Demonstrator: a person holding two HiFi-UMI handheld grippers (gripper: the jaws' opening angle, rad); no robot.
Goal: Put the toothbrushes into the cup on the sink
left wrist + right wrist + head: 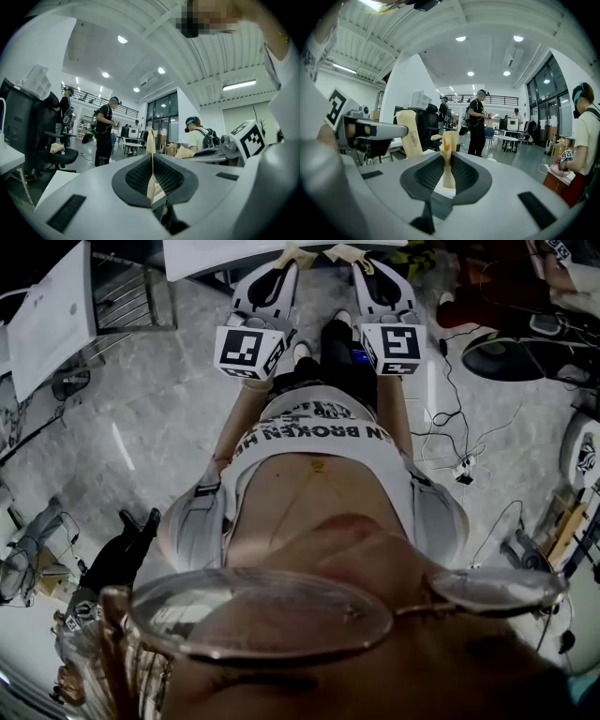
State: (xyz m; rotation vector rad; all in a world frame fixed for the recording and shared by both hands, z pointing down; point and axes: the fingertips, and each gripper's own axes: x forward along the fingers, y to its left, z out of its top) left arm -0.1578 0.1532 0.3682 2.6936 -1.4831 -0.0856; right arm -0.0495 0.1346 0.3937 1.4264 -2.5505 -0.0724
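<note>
No toothbrush, cup or sink shows in any view. In the head view both grippers are held side by side in front of the person's torso, pointing away over the grey floor. My left gripper (293, 255) has its tan-taped fingertips pressed together with nothing between them (151, 140). My right gripper (349, 253) also shows its taped tips meeting on nothing (449, 140). Each gripper view catches the other gripper beside it: the right one's marker cube (248, 138) and the left one's taped tip (410, 133).
A white table (47, 320) stands at the upper left and a white surface edge (216, 254) at the top. Cables and a power strip (461, 470) lie on the floor at right. Ahead are standing people (104, 133), (477, 124), a black chair (54, 152) and desks.
</note>
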